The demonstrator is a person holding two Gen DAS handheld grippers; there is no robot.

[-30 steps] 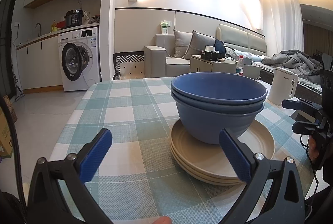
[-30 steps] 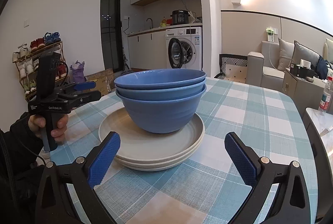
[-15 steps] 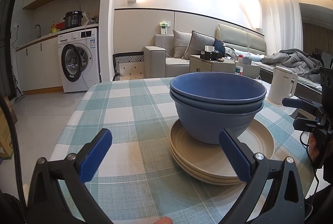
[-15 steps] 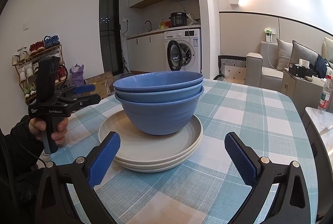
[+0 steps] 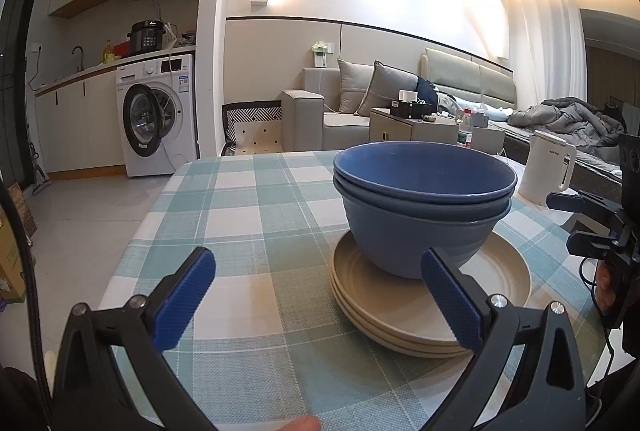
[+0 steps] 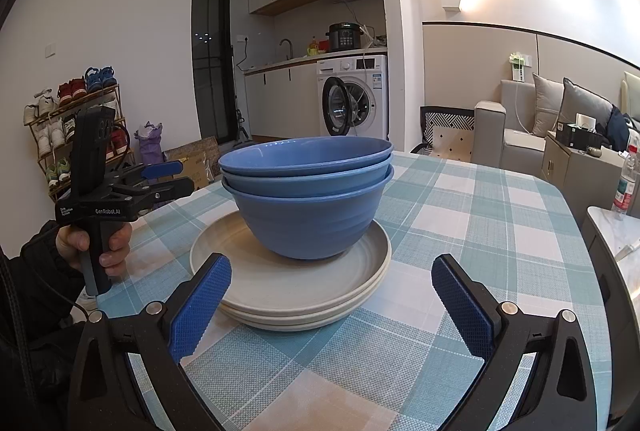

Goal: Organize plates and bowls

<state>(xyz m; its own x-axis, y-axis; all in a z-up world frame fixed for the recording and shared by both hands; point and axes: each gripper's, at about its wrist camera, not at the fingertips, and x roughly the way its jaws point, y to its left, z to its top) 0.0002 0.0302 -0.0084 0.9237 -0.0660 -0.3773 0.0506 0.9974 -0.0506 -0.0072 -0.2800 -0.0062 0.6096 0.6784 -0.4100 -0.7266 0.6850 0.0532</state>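
Checked tablecloth (image 5: 248, 215); washing machine (image 5: 156, 115) behind

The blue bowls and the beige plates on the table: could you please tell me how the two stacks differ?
The blue bowls are deep with steep sides; the beige plates are shallow and wide. The bowls sit nested on top of the plates, while the plates rest directly on the checked tablecloth. The plates' rim reaches out past the base of the bowls. Both are stacks of matching pieces, and neither is held by any tongs.
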